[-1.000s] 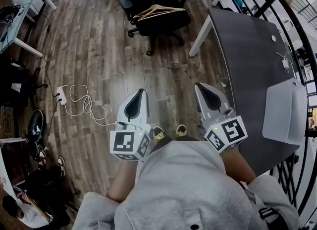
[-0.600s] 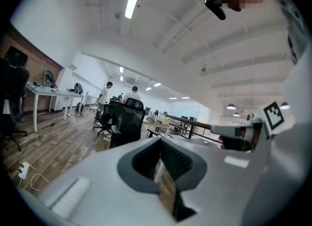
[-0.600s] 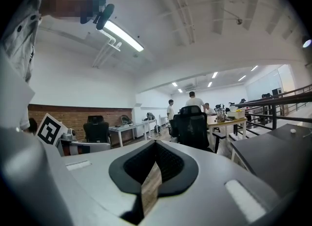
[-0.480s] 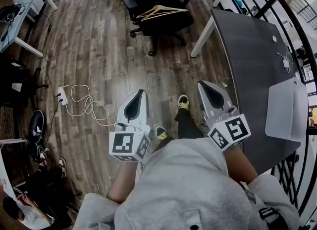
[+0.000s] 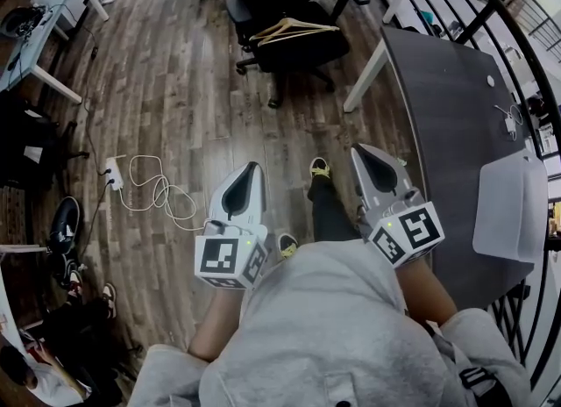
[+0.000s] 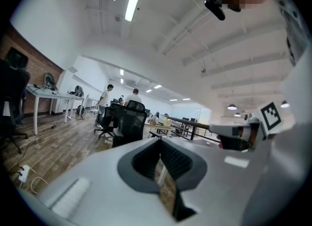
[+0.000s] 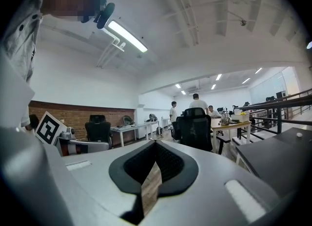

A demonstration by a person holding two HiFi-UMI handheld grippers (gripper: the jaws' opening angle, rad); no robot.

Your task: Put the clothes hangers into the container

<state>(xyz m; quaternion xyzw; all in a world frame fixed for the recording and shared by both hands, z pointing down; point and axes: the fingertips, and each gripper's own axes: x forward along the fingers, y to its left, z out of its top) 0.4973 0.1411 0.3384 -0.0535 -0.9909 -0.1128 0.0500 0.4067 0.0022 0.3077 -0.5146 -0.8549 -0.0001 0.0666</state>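
1. The wooden hangers (image 5: 294, 28) are lying in a thin, pointy pile on the soft seat of a black chair (image 5: 307, 47). The chair is standing just past the far corner of the table (image 5: 438, 107).
2. The table is showing a dark, flat, smooth top and a white leg.
3. The container (image 5: 508, 208), a pale box with round corners, is sitting on the right side of the table.
4. The left gripper (image 5: 250, 175) is hovering over the brown plank floor (image 5: 175, 98), well to the left of the table. Its grey jaws have bumpy black pads. They are pressing together at the tips and holding nothing.
5. The right gripper (image 5: 366, 161) is hanging just beside the table's left edge. Its jaws are closed at the tips too, with nothing in them.
6. A curly white cable (image 5: 153, 190) is lying on the floor, far to the left of the table.
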